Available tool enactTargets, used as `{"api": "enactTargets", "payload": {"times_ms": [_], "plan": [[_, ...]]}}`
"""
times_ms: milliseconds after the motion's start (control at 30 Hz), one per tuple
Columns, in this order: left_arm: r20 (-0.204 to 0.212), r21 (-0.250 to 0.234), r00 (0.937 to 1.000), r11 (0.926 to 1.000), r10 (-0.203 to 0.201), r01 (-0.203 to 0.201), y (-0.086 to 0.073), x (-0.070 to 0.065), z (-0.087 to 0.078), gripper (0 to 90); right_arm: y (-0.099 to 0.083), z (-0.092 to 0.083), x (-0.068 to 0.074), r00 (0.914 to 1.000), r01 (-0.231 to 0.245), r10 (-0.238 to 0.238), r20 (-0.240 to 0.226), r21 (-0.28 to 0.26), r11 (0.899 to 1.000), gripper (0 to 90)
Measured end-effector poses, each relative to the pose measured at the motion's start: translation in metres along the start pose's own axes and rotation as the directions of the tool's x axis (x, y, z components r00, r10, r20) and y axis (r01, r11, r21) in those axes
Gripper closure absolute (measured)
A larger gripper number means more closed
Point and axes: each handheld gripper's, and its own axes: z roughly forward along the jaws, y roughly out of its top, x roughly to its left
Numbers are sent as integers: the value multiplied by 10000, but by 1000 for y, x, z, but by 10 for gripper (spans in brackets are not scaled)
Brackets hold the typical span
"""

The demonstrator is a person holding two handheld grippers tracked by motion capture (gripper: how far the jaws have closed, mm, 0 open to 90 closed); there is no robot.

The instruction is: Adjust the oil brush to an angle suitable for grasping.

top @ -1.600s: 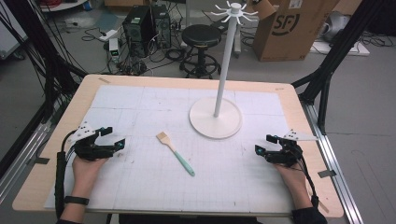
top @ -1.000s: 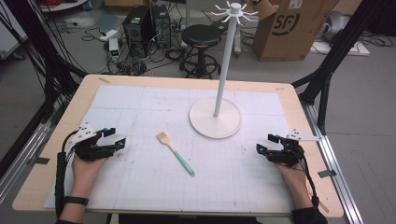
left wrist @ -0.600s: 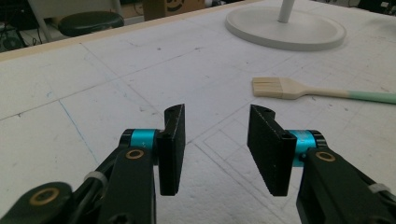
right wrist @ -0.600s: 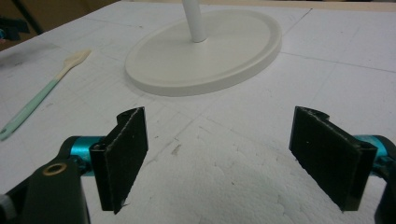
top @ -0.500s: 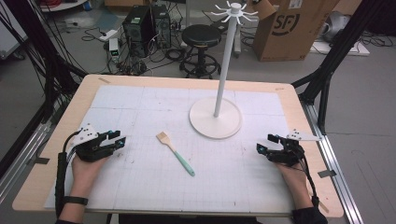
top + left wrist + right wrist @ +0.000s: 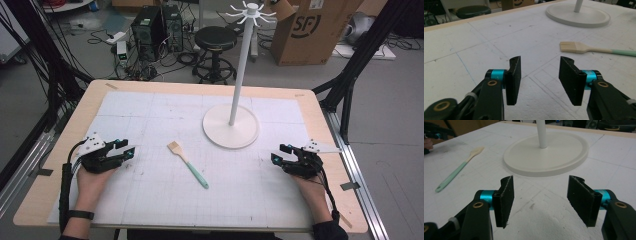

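Left hand-held gripper [image 6: 127, 151] and right hand-held gripper [image 6: 276, 153] both gaping wide (empty), brush [image 6: 187, 163] lying between them

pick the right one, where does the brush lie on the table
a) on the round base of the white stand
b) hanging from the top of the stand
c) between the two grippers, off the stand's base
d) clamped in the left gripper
c: the brush lies flat on the white mat between the left gripper and the right gripper, apart from the stand's base; both grippers are open and empty.
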Motion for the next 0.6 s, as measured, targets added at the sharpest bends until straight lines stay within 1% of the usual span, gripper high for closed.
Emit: {"api": "enactTargets", "payload": {"times_ms": [67,100,133,167,200,233,267,300,333,367,400,433,467,500,533,567,600], "plan": [[308,24,9991,9995,-300,299,1,-3,1,593,0,0,-2,10000,17,-17,42,28,10000,379],[308,24,9991,9995,-300,299,1,-3,1,628,0,-1,-2,10000,-35,35,75,13,10000,379],[690,43,9970,9994,-345,343,1,-7,3,680,0,-1,-3,10000,-51,51,79,-28,10000,379],[690,43,9970,9994,-345,343,1,-7,3,713,0,-1,-4,9999,-68,69,99,-34,10000,379],[998,132,9945,9995,-303,291,3,-12,5,738,0,-1,-5,9999,-51,52,132,-85,10000,379],[1172,176,9927,9995,-298,279,4,-15,7,765,0,-1,-6,9999,-83,84,151,-78,9999,379],[1309,219,9910,9995,-272,246,6,-18,8,792,-1,-1,-7,9998,-115,116,142,-59,9999,379],[1309,219,9910,9995,-272,246,6,-18,8,816,-1,-1,-7,9998,-98,99,172,-78,9999,378],[1470,250,9888,9994,-258,223,8,-22,10,839,-1,-1,-8,9997,-113,115,207,-73,9999,378],[1792,355,9838,9994,-76,13,12,-30,15,856,-1,-1,-8,9996,-128,129,238,-75,9999,377],[1792,355,9838,9994,-76,13,12,-30,15,864,-1,-1,-9,9996,-127,130,266,-95,9999,377],[1953,412,9807,9991,37,-119,14,-35,18,871,-1,-1,-9,9994,-171,174,295,-111,9998,376],[2306,454,9728,9983,241,-355,17,-44,24,882,-1,-1,-10,9992,-169,173,348,-132,9998,373],[2306,454,9728,9983,241,-355,17,-44,24,888,-1,-1,-11,9990,-189,194,396,-141,9997,371],[2633,562,9640,9970,362,-528,20,-54,31,892,-1,-2,-11,9989,-228,234,418,-169,9996,369],[2795,603,9591,9961,450,-643,22,-59,34,896,-2,-2,-12,9987,-285,292,420,-170,9994,367],[2795,603,9591,9961,450,-643,22,-59,34,897,-2,-2,-12,9986,-264,272,443,-184,9995,365]]}}
